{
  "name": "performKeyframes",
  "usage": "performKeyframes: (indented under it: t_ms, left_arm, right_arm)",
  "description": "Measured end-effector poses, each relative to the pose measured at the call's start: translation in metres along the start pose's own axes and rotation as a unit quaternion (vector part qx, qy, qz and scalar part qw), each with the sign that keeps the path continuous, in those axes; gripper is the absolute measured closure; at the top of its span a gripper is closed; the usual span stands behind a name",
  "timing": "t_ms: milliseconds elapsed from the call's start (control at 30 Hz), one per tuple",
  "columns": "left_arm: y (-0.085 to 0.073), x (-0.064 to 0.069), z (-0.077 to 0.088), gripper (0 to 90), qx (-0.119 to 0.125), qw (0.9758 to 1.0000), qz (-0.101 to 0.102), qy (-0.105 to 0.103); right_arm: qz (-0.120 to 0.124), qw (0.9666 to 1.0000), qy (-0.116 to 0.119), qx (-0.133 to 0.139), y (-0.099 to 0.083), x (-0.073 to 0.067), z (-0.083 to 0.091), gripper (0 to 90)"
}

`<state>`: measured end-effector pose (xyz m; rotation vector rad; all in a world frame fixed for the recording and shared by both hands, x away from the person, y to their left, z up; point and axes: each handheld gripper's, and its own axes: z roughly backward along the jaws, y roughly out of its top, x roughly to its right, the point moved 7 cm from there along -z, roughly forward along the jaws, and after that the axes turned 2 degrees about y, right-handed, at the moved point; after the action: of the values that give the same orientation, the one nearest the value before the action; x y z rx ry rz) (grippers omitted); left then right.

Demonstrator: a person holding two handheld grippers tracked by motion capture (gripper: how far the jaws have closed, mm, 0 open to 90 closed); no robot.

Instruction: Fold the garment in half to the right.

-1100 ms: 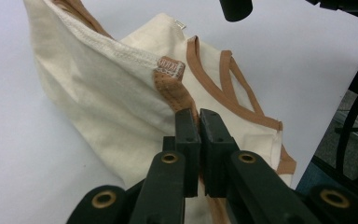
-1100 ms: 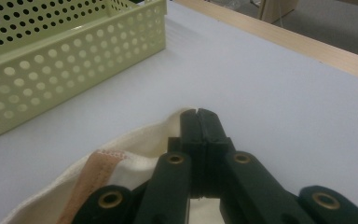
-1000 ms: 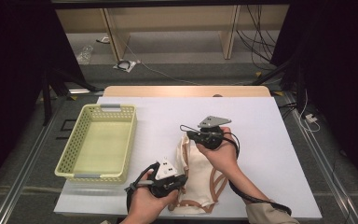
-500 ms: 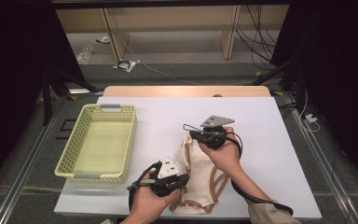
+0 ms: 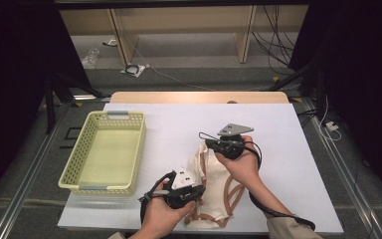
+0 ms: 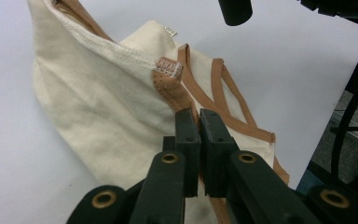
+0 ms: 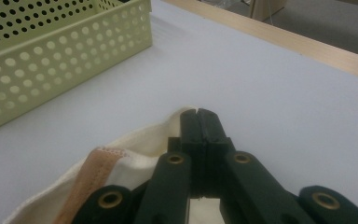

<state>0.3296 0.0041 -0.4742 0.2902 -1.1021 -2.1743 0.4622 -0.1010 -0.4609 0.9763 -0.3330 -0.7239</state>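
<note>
Both grippers clamped on the cream garment
Left gripper pinches the tan strap, right gripper the cream hem (bare counter beyond); yellow basket stands left.

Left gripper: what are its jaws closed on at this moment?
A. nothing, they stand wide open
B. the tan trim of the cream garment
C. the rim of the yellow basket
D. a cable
B. In the left gripper view the left gripper has its jaws pinched shut on the tan trim of the cream garment.
</note>
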Motion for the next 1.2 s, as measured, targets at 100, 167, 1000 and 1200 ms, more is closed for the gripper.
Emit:
performKeyframes:
  t_ms: [100, 167, 1000, 1200]
  left_arm:
    - [0.0, 0.0, 0.0, 86.1, 0.0, 1.0, 0.001, 0.0]
    - [0.001, 0.0, -0.001, 86.1, 0.001, 1.0, 0.002, -0.001]
    - [0.003, 0.002, -0.006, 86.1, -0.001, 1.0, 0.003, -0.006]
    - [0.005, 0.003, -0.006, 86.1, 0.0, 1.0, 0.003, -0.007]
  right_arm:
    - [-0.005, 1.0, 0.001, 0.002, 0.0, 0.001, 0.001, 90.0]
    - [-0.003, 1.0, 0.0, 0.001, -0.001, 0.002, 0.001, 90.0]
    - [-0.012, 0.9999, -0.004, -0.001, -0.006, 0.01, 0.006, 90.0]
    - [-0.013, 0.9999, -0.007, 0.0, -0.006, 0.012, 0.008, 90.0]
